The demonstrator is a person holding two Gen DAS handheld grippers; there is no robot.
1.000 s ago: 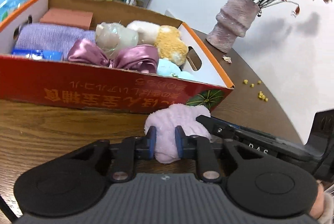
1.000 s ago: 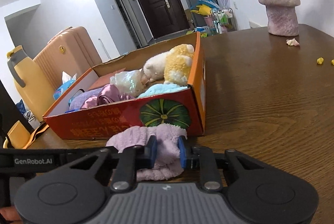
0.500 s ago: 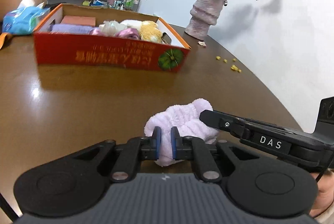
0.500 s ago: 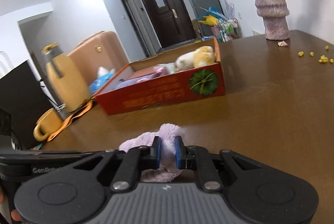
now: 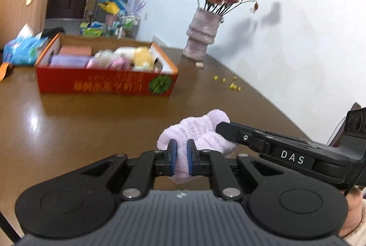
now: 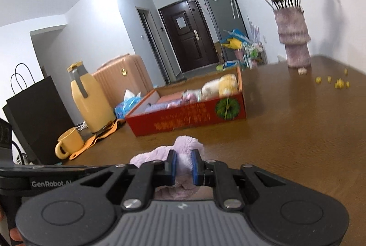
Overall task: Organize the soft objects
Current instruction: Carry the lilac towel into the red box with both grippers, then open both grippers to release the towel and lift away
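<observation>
On the brown desk point(image 5: 68, 127) stands a red box point(image 5: 107, 83) of soft toys with blurred yellow writing. Nearer, above the desk, the left tool point(image 5: 181, 153) and the right tool point(image 6: 183, 164), marked "DAS" and "GenRobot.AI", each pinch the lilac cloth point(image 5: 199, 131).

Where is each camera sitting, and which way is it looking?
Left wrist: sits on the left hand-held gripper, faces the red cardboard box and fuzzy pink vase; fingertips show at lower right.
Right wrist: sits on the right hand-held gripper, faces the box, the dark door and yellow jug.
Both share the fluffy lilac cloth, pinched by both grippers.
</observation>
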